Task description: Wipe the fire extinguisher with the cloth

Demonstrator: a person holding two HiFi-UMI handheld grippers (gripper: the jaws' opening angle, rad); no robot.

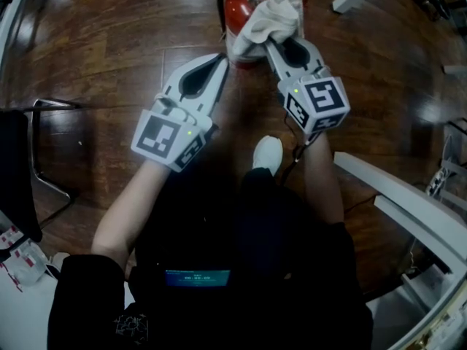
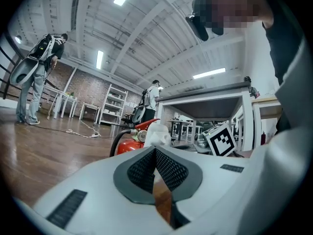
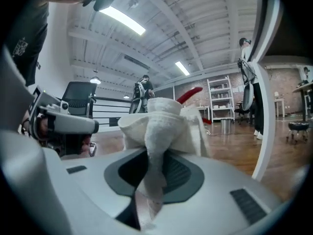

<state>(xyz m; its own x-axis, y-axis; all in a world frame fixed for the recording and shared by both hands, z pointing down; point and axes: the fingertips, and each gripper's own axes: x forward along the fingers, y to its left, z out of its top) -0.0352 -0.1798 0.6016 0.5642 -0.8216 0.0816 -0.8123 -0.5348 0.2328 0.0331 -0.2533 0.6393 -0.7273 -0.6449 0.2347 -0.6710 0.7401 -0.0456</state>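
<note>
Markings: each tool carries a cube point(image 1: 319, 102) with black-and-white square markers, and the lit display point(image 1: 197, 276) on the person's chest is too small to read. The right tool point(image 1: 271, 41) is clamped on a white cloth point(image 1: 271, 14), which is bunched against the top of the red fire extinguisher point(image 1: 235, 7) on the wooden floor point(image 1: 131, 42) at far centre. The left tool point(image 1: 221, 58) has its jaws together and holds nothing, its tip just beside the extinguisher's near left side. A black chair point(image 1: 44, 144) stands left, a white bench frame point(image 1: 408, 195) right, and a white shoe point(image 1: 268, 154) lies near, between the forearms.
</note>
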